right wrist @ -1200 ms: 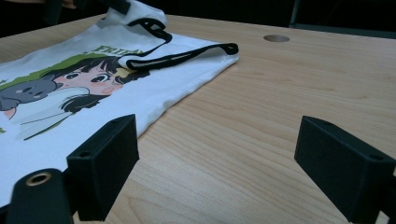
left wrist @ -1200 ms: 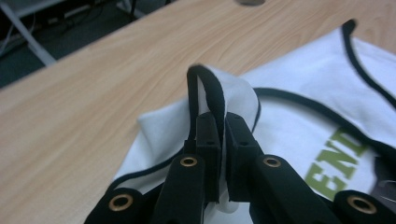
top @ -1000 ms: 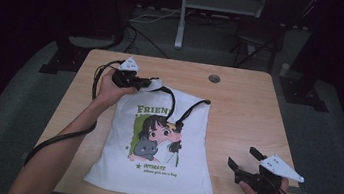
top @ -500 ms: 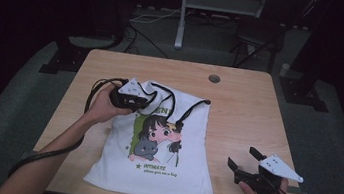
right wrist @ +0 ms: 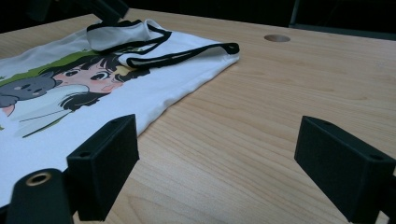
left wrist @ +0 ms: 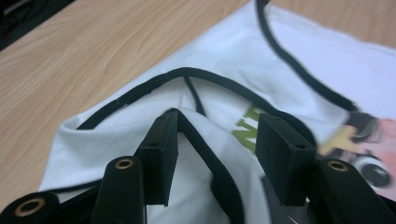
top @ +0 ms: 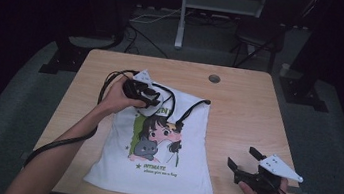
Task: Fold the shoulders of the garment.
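My left gripper point(top: 152, 94) jaws have just been opening over the shirt point(left wrist: 219, 140) strap fold, nothing pinched; right gripper point(top: 246, 166) jaws gape, idle off the shirt's corner. The fold may flop back.

High view: overhead, facing forward and down, far from the surface point(top: 240, 101). Left claw view: close, low, along its jaws onto the white shirt point(left wrist: 299, 60). Right claw view: low, facing 10 o'clock across the surface. All three share the shirt's collar end.
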`<state>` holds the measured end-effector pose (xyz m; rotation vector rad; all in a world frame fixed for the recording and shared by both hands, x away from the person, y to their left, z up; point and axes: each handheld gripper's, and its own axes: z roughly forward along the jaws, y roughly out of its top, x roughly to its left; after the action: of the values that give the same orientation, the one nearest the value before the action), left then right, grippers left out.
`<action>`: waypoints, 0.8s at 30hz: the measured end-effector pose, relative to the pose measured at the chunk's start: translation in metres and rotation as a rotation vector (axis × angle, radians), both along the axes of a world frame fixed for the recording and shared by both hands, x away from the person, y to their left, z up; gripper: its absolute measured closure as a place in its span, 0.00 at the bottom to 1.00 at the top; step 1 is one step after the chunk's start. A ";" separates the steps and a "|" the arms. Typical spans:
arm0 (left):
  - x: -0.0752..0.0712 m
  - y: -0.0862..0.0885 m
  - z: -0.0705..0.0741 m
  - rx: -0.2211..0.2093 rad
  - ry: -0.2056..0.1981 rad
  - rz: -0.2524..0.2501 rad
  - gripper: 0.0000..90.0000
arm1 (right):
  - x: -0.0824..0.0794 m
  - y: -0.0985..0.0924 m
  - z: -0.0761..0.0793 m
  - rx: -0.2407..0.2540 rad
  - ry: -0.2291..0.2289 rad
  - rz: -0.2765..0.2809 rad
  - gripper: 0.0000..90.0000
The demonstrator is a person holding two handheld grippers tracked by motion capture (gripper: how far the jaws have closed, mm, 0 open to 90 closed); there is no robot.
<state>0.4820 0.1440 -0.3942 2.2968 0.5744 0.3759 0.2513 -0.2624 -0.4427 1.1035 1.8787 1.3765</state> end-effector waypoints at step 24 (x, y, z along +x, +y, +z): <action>0.035 0.014 0.001 -0.154 0.027 -0.006 0.95 | 0.000 0.000 0.000 0.002 0.002 -0.001 0.15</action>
<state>0.5173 0.1577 -0.3932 2.1583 0.5890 0.2876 0.2515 -0.2625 -0.4427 1.1067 1.8788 1.3774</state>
